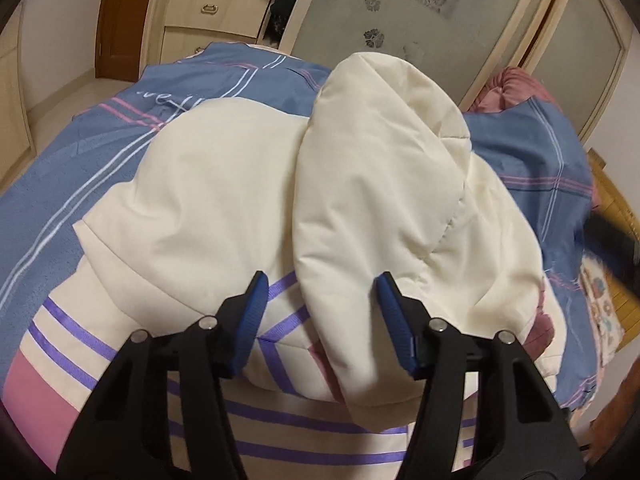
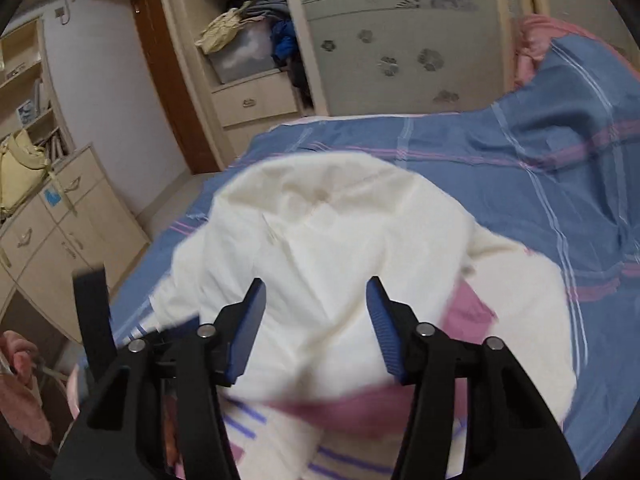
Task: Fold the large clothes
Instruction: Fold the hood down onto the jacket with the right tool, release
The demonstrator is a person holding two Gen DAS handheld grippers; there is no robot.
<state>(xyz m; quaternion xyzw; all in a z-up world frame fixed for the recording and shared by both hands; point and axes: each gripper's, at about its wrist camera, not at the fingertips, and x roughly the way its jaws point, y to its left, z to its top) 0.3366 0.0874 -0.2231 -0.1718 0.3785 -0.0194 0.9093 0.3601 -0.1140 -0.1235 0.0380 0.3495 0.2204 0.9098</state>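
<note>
A cream padded jacket (image 1: 224,200) with purple stripes and pink bands lies on a blue bedcover (image 1: 80,168). One sleeve (image 1: 380,184) is folded across its body. My left gripper (image 1: 322,286) hovers over the sleeve's lower end, jaws apart; the left pad stands clear of the fabric, so nothing is pinched. In the right wrist view the jacket (image 2: 328,232) is blurred. My right gripper (image 2: 316,288) stands open above its cream fabric, with a pink band (image 2: 340,404) just below. I see no fabric gripped between its pads.
A wardrobe with a frosted sliding door (image 2: 400,40) and drawers (image 2: 252,100) stands beyond the bed. A low cabinet (image 2: 52,232) with a yellow bag (image 2: 20,172) is at the left. A pink quilt (image 1: 516,84) lies at the bed's far right. A dark blurred shape (image 1: 612,240) sits at the right edge.
</note>
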